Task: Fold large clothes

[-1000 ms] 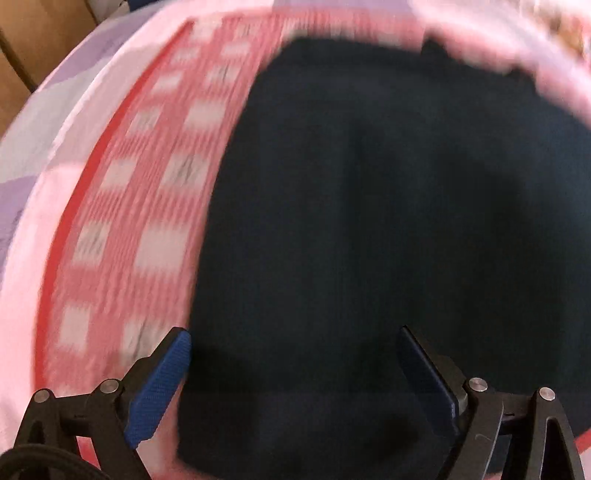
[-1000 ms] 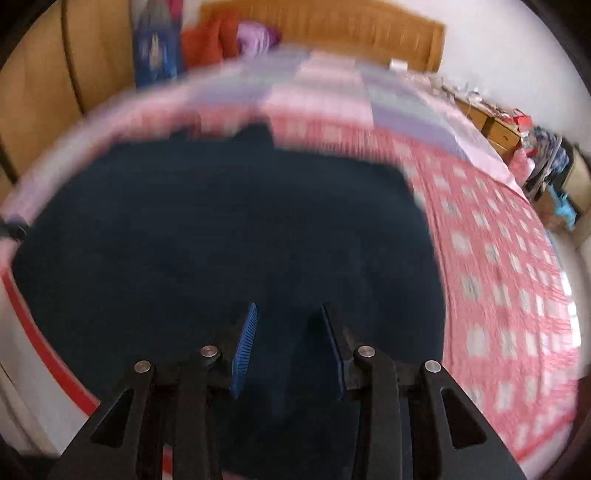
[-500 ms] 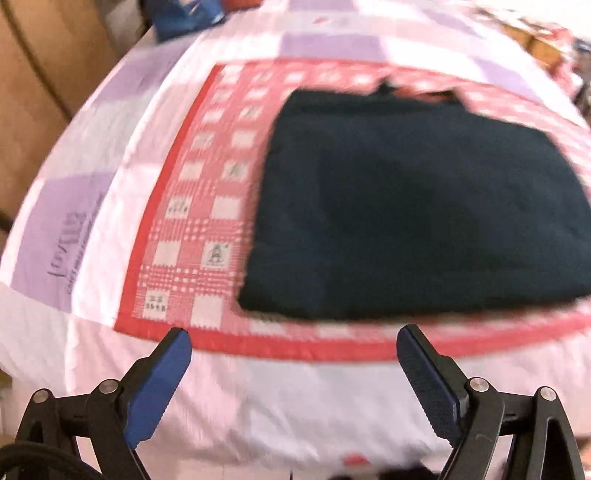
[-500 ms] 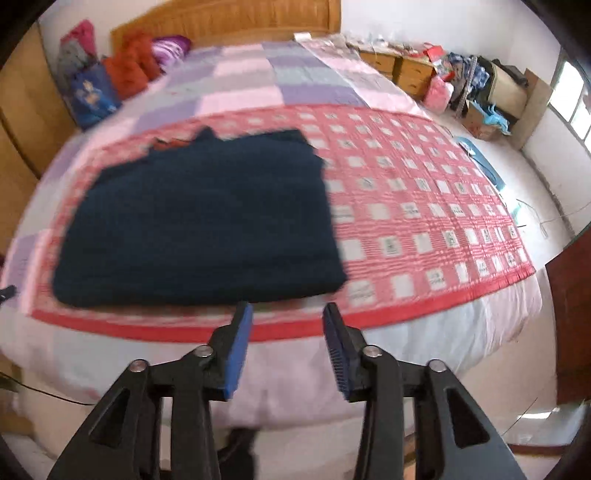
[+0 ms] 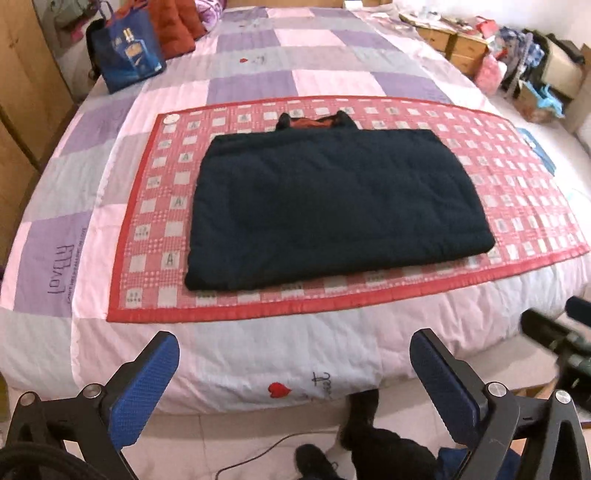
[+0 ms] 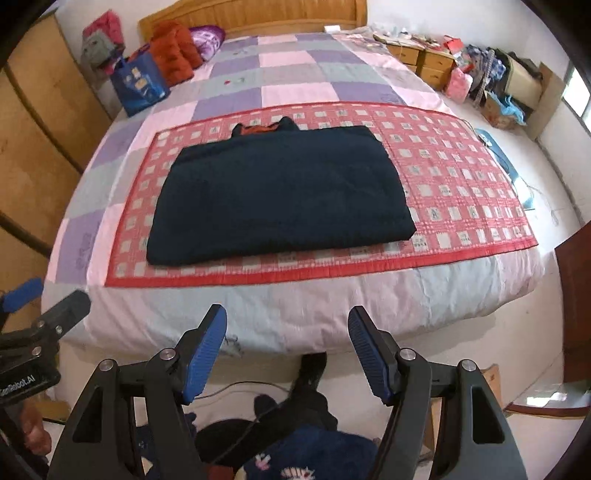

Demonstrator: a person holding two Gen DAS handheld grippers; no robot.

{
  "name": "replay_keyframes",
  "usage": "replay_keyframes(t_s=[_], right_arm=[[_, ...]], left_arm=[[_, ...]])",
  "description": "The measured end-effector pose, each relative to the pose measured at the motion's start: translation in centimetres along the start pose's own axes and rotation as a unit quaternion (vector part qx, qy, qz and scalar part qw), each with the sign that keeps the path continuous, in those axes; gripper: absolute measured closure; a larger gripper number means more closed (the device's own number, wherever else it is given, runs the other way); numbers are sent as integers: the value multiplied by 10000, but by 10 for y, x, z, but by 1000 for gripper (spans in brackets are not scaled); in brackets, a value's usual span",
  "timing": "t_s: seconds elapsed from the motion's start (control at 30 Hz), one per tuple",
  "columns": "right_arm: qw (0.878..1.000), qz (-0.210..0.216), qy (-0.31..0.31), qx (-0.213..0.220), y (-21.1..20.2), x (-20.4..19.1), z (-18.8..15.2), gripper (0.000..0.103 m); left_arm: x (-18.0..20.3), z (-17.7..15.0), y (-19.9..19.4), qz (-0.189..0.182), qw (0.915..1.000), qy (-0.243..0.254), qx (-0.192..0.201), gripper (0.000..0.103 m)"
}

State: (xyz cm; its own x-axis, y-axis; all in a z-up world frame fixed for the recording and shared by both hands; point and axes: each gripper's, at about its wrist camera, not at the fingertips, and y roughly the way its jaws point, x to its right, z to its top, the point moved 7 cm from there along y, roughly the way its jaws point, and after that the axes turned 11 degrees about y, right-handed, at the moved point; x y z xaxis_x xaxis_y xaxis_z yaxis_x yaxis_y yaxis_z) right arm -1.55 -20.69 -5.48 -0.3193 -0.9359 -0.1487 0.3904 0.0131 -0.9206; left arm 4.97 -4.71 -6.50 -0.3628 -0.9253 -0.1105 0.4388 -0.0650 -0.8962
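One big bed (image 5: 258, 354) fills pretty much everything ahead of both grippers, covered in a pink, purple and grey patchwork quilt (image 6: 295, 79). On top of that, straight out in front of the fingers, lies a red checkered mat (image 5: 517, 206), and the dark navy garment (image 5: 332, 206) sits on it folded into a flat rectangle, with a bit of orange lining poking out at its far edge.

Left gripper (image 5: 295, 373) has its blue pads spread wide with nothing between them, hanging off the near edge of the bed, well short of the garment. Right gripper (image 6: 288, 350) is the same deal, jaws apart and empty, also back from the mattress edge.

Off to the far left there's a blue tote bag (image 6: 138, 83) next to some orange-red cushions (image 6: 173, 55) by the wooden headboard (image 6: 258, 16). Far right is a cluttered wooden nightstand (image 6: 424, 61). Below the grippers, a cable (image 5: 258, 454) runs across the floor.
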Motion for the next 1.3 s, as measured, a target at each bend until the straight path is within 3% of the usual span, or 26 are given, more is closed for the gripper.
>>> replay_keyframes(t_s=[0.17, 0.77, 1.3], right_arm=[[9997, 73, 58, -242, 2, -6, -12, 31], [9998, -68, -35, -184, -10, -1, -9, 31], [9998, -36, -29, -212, -8, -2, -6, 31]], left_arm=[[12, -6, -5, -38, 9999, -22, -156, 0], [16, -2, -7, 222, 9994, -91, -262, 0], [20, 0, -3, 243, 9991, -20, -336, 0]])
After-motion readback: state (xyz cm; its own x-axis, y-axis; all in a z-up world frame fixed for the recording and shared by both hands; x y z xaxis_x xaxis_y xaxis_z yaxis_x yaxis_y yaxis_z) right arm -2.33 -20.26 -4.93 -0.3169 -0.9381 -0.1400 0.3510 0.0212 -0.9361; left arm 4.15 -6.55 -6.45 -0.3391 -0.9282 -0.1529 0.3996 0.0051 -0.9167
